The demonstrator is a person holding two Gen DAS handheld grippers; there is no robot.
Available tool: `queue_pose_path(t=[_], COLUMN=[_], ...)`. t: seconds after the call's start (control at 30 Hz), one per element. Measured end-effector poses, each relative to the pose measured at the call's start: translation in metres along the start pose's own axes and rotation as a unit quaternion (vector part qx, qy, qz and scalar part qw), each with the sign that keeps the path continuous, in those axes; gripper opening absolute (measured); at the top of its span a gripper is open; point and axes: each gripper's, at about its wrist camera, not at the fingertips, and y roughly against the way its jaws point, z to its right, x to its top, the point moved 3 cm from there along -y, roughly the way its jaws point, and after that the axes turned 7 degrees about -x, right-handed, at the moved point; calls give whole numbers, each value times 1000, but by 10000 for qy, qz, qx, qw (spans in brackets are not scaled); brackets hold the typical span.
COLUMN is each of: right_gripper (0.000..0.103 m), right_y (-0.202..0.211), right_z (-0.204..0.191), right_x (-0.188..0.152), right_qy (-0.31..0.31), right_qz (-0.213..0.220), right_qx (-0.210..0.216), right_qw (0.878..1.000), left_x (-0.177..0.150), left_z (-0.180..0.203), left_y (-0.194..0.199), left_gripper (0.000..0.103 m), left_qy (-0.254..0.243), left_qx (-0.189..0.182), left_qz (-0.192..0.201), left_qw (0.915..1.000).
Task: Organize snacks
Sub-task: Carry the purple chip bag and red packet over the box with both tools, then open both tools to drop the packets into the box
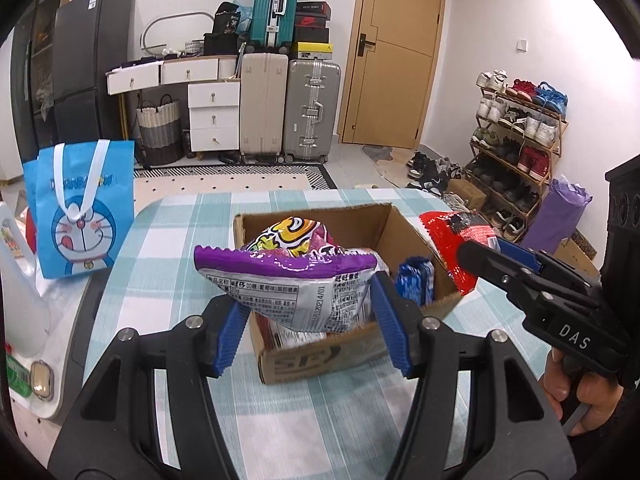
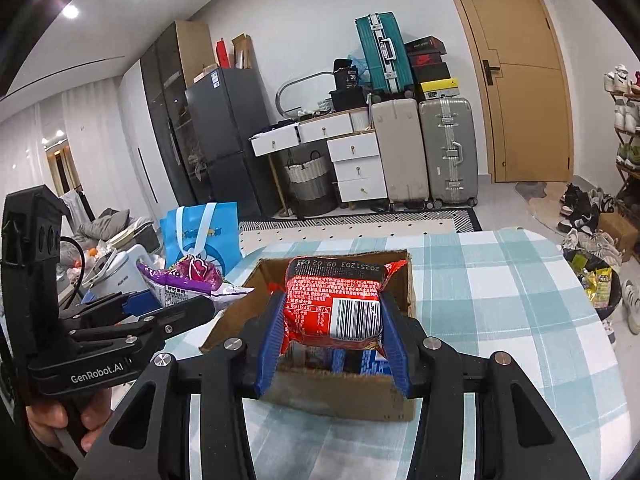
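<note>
My left gripper (image 1: 308, 320) is clamped on a purple bag (image 1: 292, 276) of candy, with its blue pads (image 1: 230, 332) pressing the bag's silver lower part from both sides. The bag is puffy, purple on top with a yellow cartoon face, and it has tiny black print and a date on the silver back. I hold it up over the near left part of the box (image 1: 316, 360). My right gripper (image 2: 332, 332) is clamped on a red pack (image 2: 340, 300), which has a black band of numbers on top and a white barcode on the front. It hangs over the middle of the same box. The print on both snacks is too small for me to read. The box is brown cardboard and open on top, and it sits on a table (image 1: 168, 240) with a blue and white check cloth. The snacks I hold hide most of the inside, so I only see a blue pack (image 1: 416, 280) standing by the right wall and bits of other packs I cannot make out. A blue cartoon tote (image 1: 80, 208) stands left of the box. A hand (image 1: 576, 396) shows at the edge, mostly cut off.
</note>
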Motion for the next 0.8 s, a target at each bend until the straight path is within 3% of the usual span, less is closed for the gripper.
queue_pose_path(t=[0.43,0.8], right_gripper=[46,46], right_y=[-41,-72], right_z=[5,12], right_x=[3,-2], right_qy=[-297,-452], right_qz=[-47,-244], right_qx=[-78,-95], right_qw=[9995,9986], left_x=[23,19], left_z=[-7,-19], left_y=[-50,-92], left_gripper=[57,57], left_qy=[-119,-81], left_qx=[120,211], left_qz=[-71,-295], left_qw=[9998,9993])
